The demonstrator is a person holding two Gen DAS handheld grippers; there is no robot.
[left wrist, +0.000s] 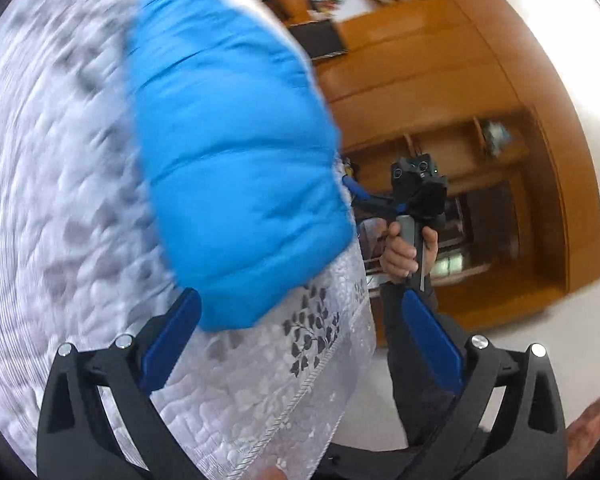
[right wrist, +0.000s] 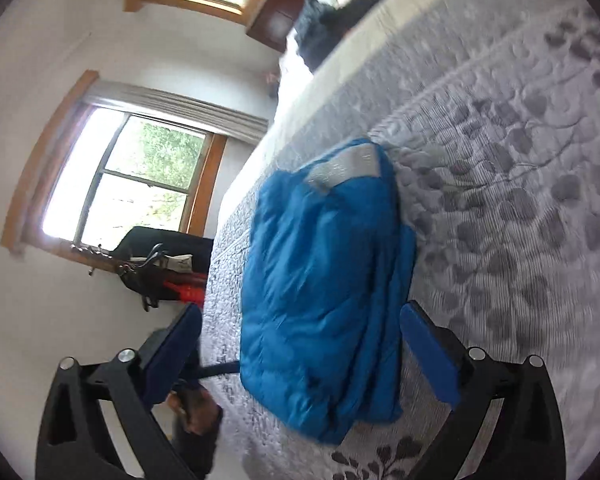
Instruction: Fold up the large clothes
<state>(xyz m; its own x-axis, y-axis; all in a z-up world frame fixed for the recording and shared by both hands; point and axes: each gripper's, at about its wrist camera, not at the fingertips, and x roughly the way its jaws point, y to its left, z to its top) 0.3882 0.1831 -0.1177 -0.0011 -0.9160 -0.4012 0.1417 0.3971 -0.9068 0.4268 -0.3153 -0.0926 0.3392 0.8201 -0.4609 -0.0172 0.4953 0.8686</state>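
On my left wrist camera, the left gripper (left wrist: pixel 300 336) has its jaws spread wide with nothing between them. The blue padded jacket (left wrist: pixel 236 152) lies folded into a compact bundle directly ahead of the fingers, its near end just above the left blue pad (left wrist: pixel 172 344); I cannot tell whether pad and fabric touch. The jacket rests on a grey quilted bedspread (left wrist: pixel 60 200) with a dark leaf print, close to the bed's edge. Beyond the right pad, past the bed edge, a hand (left wrist: pixel 408 252) grips the handle of the other device. Wooden cabinets (left wrist: pixel 440 80) fill the background on that side.

On my right wrist camera, the right gripper (right wrist: pixel 300 352) is likewise fully open and empty. The jacket (right wrist: pixel 324 280) sits between and ahead of both fingers, with a silver-grey lining patch (right wrist: pixel 348 168) showing at its far end. The bedspread (right wrist: pixel 520 200) extends to the right of the gripper. To the left, a window (right wrist: pixel 128 184) with a wooden frame and a dark bag (right wrist: pixel 160 256) beneath it are visible. Both views are motion-blurred.
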